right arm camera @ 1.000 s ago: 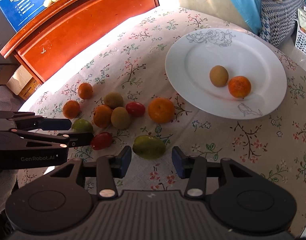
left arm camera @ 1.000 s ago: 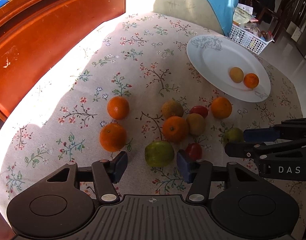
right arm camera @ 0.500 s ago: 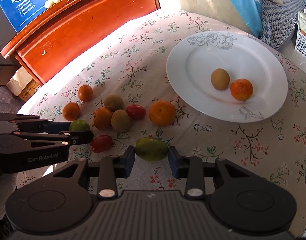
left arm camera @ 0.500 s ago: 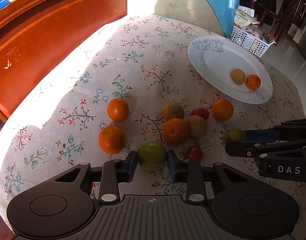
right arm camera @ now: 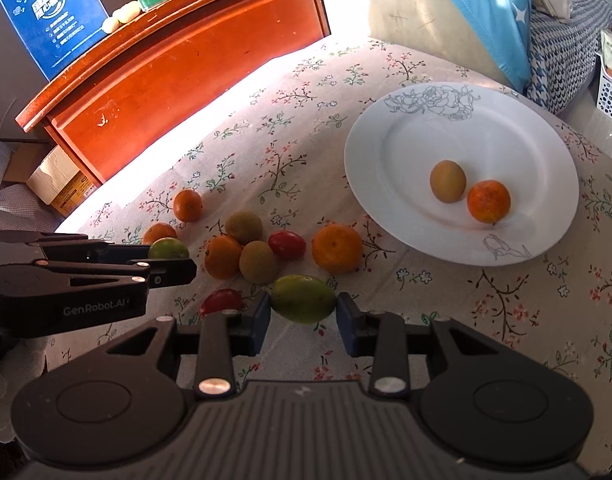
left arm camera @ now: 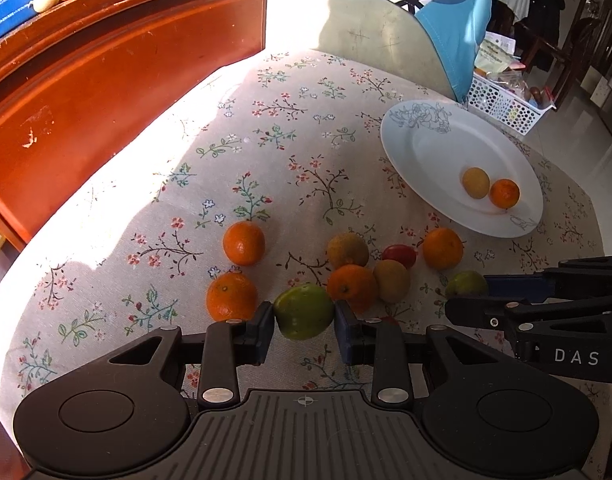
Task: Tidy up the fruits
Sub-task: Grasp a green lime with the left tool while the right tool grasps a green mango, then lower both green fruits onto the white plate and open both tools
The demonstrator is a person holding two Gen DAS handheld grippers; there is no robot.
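Observation:
Two green fruits are gripped, one in each gripper. My left gripper (left arm camera: 303, 316) is shut on a green fruit (left arm camera: 301, 304) near the front of the floral tablecloth, beside an orange (left arm camera: 230, 296). My right gripper (right arm camera: 302, 308) is shut on the other green fruit (right arm camera: 301, 294), just in front of a large orange (right arm camera: 337, 248). Whether either fruit is off the cloth I cannot tell. Between the grippers lie loose oranges, kiwis (right arm camera: 257, 261) and red tomatoes (right arm camera: 286, 245). The white plate (right arm camera: 466, 128) at the right holds a kiwi (right arm camera: 448, 181) and an orange (right arm camera: 488, 201).
A red-brown wooden cabinet (left arm camera: 105, 92) runs along the table's far left side. A chair with a blue cushion (left arm camera: 438, 20) stands behind the table, and a white perforated basket (left arm camera: 502, 104) sits past the plate. The tablecloth drops off at the near-left edge.
Both grippers stood open around their green fruits a second ago. Each has since closed its pads onto its fruit. The hands have hardly shifted.

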